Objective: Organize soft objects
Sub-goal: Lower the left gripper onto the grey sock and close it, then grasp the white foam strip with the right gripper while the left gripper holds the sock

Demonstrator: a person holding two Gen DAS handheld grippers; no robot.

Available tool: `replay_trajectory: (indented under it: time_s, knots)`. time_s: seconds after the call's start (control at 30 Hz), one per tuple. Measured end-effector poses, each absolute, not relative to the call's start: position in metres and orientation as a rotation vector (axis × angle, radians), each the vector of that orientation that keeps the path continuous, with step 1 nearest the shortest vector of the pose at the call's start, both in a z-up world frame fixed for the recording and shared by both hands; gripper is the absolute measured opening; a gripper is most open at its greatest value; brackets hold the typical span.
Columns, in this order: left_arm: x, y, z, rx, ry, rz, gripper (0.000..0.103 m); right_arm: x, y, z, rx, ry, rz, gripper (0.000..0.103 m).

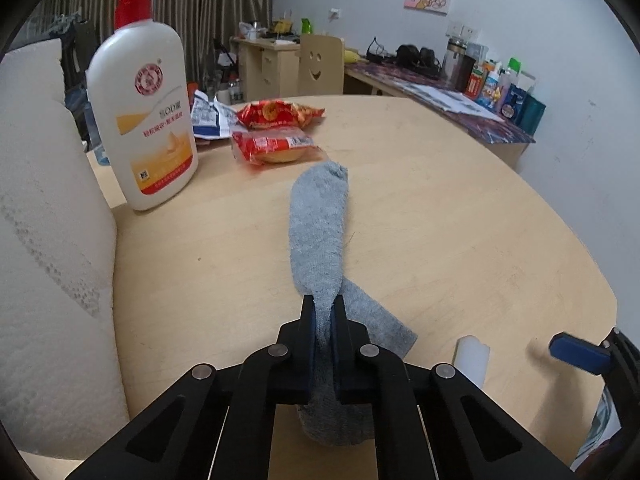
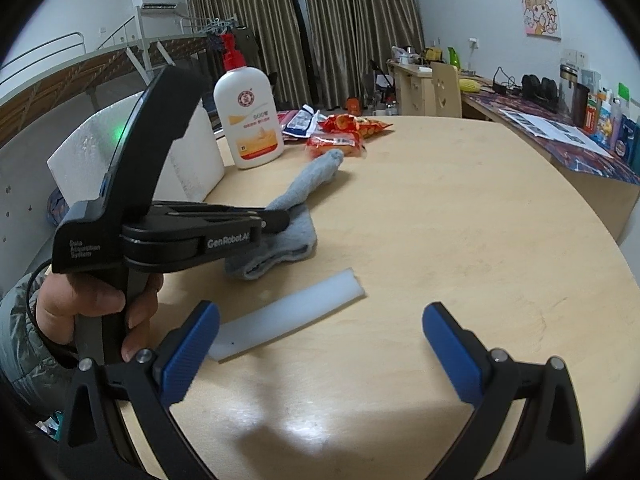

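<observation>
1. Behind our round wooden table (image 2: 460,240) we see curtains, a cluttered desk and a cartoon picture on the wall.
2. We take the lotion bottle (image 1: 144,120) as our landmark: the grey sock (image 1: 320,224) lies just beside it toward the table's middle, its toe near the red snack packets (image 1: 272,144) that sit right by the bottle.
3. Our left gripper (image 1: 323,312) is pressed together on the sock's near end, pinching the cloth between its pads.
4. Our right gripper (image 2: 320,344) is spread wide and empty, well apart from the bottle, with a white foam strip (image 2: 288,316) on the table just ahead of it.
5. We judge this the grasp step; next we likely lift the sock clear without dragging its toe into the packets.
</observation>
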State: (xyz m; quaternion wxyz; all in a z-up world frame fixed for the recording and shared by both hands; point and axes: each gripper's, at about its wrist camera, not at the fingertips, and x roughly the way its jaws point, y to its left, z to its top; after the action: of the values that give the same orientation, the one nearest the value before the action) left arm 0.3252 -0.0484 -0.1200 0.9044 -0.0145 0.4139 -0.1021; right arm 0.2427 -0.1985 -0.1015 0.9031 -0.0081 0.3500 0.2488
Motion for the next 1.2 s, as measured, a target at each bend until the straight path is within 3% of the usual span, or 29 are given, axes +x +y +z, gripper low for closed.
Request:
replay_trajectory:
  time_s: [0.67,0.83,1.0,1.2]
  knots:
    - [0.301,-0.022,-0.092,-0.057,0.718,-0.228,0.006,0.248,-0.168,-0.108,0.004,0.818,0.325,0.102]
    - [0.295,-0.013,-0.086,-0.049,0.693,-0.229,0.006,0.252,-0.161,-0.111,0.002,0.846,0.289,0.080]
    - [0.296,-0.010,-0.087,-0.067,0.694,-0.229,0.006,0.252,-0.151,-0.113,-0.008,0.852,0.245,0.072]
    - [0.294,-0.010,-0.085,-0.076,0.690,-0.241,0.006,0.251,-0.139,-0.114,-0.054,0.852,0.177,0.051]
